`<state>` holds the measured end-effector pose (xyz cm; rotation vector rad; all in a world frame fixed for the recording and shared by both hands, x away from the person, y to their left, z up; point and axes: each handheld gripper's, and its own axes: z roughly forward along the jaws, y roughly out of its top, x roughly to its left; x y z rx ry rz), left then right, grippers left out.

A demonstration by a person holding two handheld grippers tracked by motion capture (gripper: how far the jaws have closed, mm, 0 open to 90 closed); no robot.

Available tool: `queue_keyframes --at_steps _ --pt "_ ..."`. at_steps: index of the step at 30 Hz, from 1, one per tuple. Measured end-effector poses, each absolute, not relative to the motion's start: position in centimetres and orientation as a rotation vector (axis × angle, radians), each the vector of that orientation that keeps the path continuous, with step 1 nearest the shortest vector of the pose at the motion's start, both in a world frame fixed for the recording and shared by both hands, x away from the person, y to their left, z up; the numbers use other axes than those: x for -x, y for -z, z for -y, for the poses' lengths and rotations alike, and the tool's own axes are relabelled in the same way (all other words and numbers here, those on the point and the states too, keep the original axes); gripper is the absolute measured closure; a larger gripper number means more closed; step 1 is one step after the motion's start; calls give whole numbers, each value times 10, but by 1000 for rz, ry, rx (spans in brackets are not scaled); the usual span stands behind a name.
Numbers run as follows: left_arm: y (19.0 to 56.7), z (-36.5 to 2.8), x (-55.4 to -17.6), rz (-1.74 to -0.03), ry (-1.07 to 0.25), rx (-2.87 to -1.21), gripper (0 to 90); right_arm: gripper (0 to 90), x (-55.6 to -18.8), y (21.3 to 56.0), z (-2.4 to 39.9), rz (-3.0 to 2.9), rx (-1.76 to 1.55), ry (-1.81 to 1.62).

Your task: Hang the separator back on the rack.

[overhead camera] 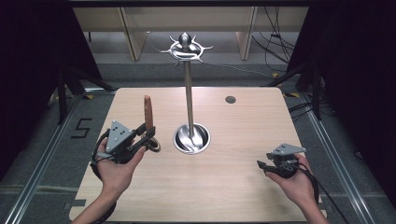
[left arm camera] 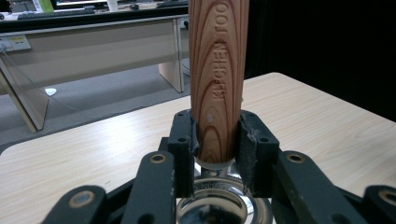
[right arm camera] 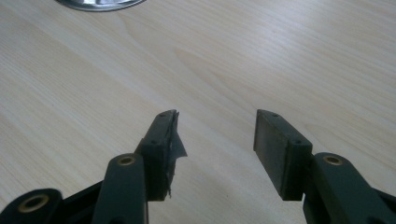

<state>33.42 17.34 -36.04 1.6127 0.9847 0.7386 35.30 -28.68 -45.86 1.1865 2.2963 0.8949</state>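
Observation:
A kitchen tool with a wooden handle [overhead camera: 148,112] stands upright in my left gripper [overhead camera: 145,135] at the table's left middle. In the left gripper view the handle [left arm camera: 218,79] rises between the two pads [left arm camera: 183,140], which press on its lower end, so the gripper [left arm camera: 217,156] is shut on it. The tool's shiny metal end [left arm camera: 212,205] hangs below the jaws. A steel utensil stand [overhead camera: 189,98] with a ring of hooks [overhead camera: 186,47] rises from a round base [overhead camera: 191,138] just right of the tool. My right gripper [overhead camera: 261,164] rests low at the right, open and empty [right arm camera: 215,126].
The light wooden table [overhead camera: 243,191] has a small dark round hole [overhead camera: 230,99] near its far edge. The stand's base edge [right arm camera: 98,3] lies ahead of the right gripper. Pale desks [left arm camera: 93,42] and floor cables [overhead camera: 275,46] lie beyond the table.

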Motion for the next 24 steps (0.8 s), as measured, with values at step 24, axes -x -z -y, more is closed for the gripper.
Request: queue_keyframes --at_steps 24 --pt "347 -160 -345 -959 -772 -1593 682 506 -353 458 287 -2294 -1184 -896"
